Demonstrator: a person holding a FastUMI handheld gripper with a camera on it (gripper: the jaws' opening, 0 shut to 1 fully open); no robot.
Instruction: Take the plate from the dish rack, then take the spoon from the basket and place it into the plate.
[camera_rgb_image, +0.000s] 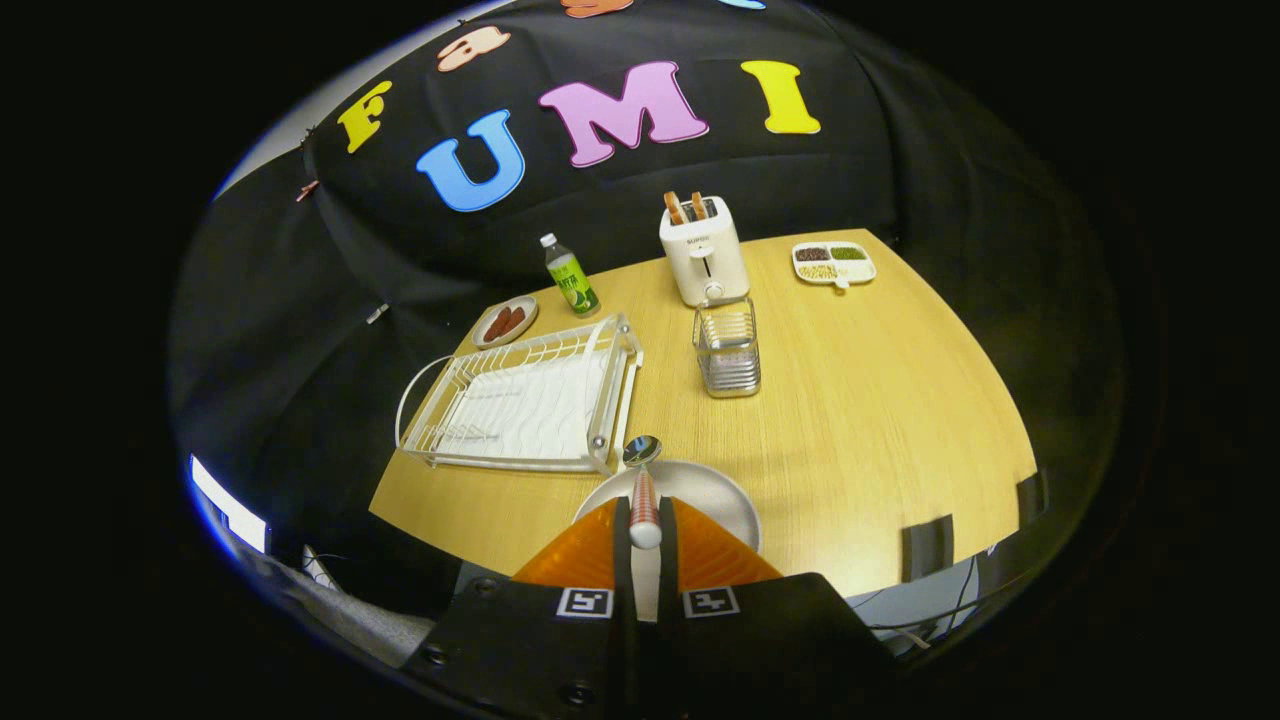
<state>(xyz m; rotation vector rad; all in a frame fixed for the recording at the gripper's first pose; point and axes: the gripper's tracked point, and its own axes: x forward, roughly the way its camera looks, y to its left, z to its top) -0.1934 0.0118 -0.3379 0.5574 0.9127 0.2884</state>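
Metal and light, the spoon (643, 480) sits clamped by its handle in our gripper (645, 530), bowl forward over the plate (715, 495) on the worktop (860, 400). We judge it stiff and slippery; mid-handle suits best.

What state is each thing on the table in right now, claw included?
claw: shut on the spoon's handle, above the plate
spoon: held, bowl pointing ahead, not yet set down
plate: out of the rack, flat on the table, under the fingers
dish rack: empty
basket: upright, looks empty
toaster: two slices sticking up
bottle: upright, capped
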